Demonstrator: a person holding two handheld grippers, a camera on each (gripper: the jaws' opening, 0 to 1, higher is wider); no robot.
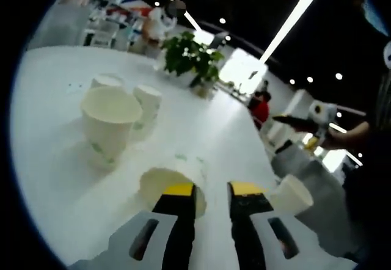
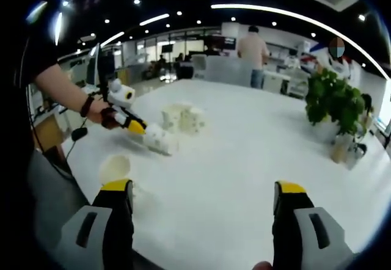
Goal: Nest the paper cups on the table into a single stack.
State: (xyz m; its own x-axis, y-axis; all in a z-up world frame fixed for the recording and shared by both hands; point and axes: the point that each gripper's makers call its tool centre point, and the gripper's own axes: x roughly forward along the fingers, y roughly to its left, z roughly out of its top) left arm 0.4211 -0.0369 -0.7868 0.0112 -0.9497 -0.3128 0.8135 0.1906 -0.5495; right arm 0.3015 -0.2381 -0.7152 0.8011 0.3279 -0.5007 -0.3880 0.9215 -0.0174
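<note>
My left gripper [image 1: 212,190] is shut on the rim of a white paper cup [image 1: 160,186], its left jaw inside the mouth. In the right gripper view a hand holds that gripper [image 2: 135,127] at the left, with the cup [image 2: 160,140] tilted low over the table. Beyond it stand three more paper cups: a near one [image 1: 110,123] and two behind [image 1: 147,105] [image 1: 107,81], seen as a cluster [image 2: 183,118]. Another cup [image 1: 293,194] [image 2: 115,167] rests near the table's edge. My right gripper [image 2: 204,197] is open above the table, with nothing between its jaws.
The white table [image 2: 244,154] is wide and round-edged. A potted green plant [image 1: 190,57] [image 2: 333,102] stands on it beyond the cups. People stand in the office behind. The table's near edge [image 2: 79,178] runs beside my right gripper's left jaw.
</note>
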